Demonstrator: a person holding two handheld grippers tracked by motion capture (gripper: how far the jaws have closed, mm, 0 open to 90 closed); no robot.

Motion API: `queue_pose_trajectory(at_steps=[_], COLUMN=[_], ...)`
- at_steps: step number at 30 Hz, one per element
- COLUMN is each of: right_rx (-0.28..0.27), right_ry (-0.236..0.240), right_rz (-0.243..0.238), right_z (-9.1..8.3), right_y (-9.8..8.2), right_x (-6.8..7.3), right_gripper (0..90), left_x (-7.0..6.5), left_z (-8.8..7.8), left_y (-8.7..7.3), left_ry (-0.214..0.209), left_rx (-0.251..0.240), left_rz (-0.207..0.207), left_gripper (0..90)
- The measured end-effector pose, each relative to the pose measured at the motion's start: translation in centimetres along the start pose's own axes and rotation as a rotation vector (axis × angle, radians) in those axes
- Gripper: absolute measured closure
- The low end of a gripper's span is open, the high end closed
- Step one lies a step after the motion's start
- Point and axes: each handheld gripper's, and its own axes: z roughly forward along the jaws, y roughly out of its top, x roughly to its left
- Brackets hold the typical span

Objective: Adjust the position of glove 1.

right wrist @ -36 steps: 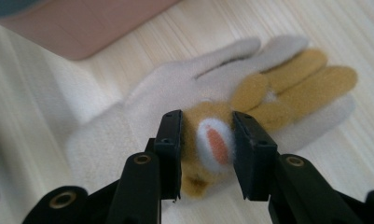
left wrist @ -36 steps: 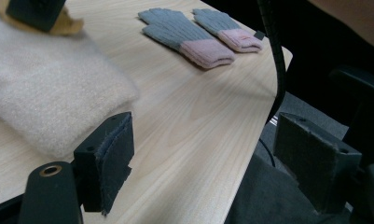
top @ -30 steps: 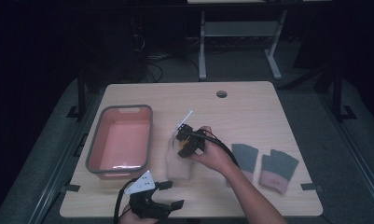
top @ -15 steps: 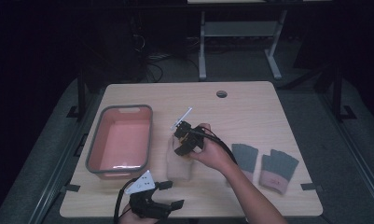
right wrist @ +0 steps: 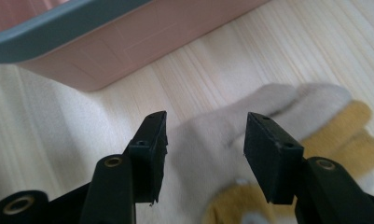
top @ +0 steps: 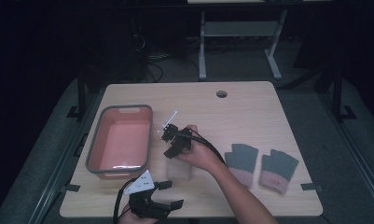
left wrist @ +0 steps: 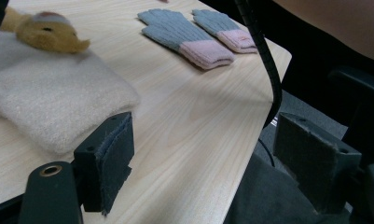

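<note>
R tongs (top: 171, 140) over the cream mitten (top: 180, 169), L tongs (top: 154, 205) parked near edge

My R jaws spread, have just been opening, nothing pinched; mitten lies right under/between them, just right of the pink tray (top: 94, 154), long axis running near-far. L jaws spread wide too, empty, mitten's near end just beyond them. R hand is the nearer one. Grey glove pair (top: 261, 167) well off to the right

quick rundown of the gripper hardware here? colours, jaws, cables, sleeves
Both grippers are black with two blocky jaws. The left gripper carries a grey three-cornered plate; its pads are faced with frayed dark fabric, and brass-coloured eyelets sit in the jaw arms. A black ribbed cable trails from the right gripper. Forearms are bare, no sleeves.
</note>
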Motion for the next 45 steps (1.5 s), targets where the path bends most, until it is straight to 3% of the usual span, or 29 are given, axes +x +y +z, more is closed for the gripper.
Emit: queue_pose_trajectory(at_steps=[3, 7, 18, 20, 23, 28, 37, 39, 40, 41, 45], right_rx=[0.031, 0.05, 0.077, 0.082, 0.081, 0.077, -0.008, -0.057, -0.057, -0.079, -0.107], right_ry=[-0.025, -0.073, -0.06, -0.059, -0.053, -0.055, -0.031, -0.013, -0.013, -0.005, 0.009], right_rz=[-0.012, -0.072, -0.128, -0.123, -0.112, -0.091, -0.02, 0.039, 0.039, 0.086, 0.162], right_z=[0.9, 1.7, 1.4, 1.0, 0.6, -0.1, -2.5, -3.7, -3.7, -4.4, -5.5], right_y=[0.0, -0.1, -1.2, -1.9, -2.8, -3.9, -5.6, -6.9, -6.9, -7.9, -9.6], right_x=[0.1, 0.5, -0.2, -0.7, -1.0, -1.6, -1.5, -1.6, -1.6, -1.8, -1.7], right_gripper=[46.0, 46.4, 46.6, 45.7, 45.1, 44.4, 41.0, 40.1, 40.1, 38.6, 36.5], left_x=[0.0, -0.1, -0.1, 0.0, 0.1, 0.1, 0.3, 0.2, 0.2, 0.1, 0.3], left_z=[0.0, 0.0, 0.2, 0.2, 0.3, 0.7, 1.1, 1.2, 1.2, 1.4, 1.8], left_y=[0.0, 0.0, 0.0, 0.0, -0.1, -0.1, 0.2, 0.7, 0.7, 1.0, 1.3], left_ry=[-0.002, -0.001, -0.005, -0.026, -0.036, -0.034, -0.034, -0.003, -0.003, 0.001, 0.028], left_rx=[0.0, 0.003, 0.005, -0.002, -0.007, 0.001, 0.024, 0.023, 0.023, 0.024, 0.037], left_rz=[0.001, 0.002, 0.002, -0.031, -0.06, -0.074, -0.112, -0.093, -0.093, -0.096, -0.088], left_gripper=[20.4, 20.4, 20.4, 20.4, 20.3, 20.3, 19.6, 19.6, 19.5, 19.0, 18.8])
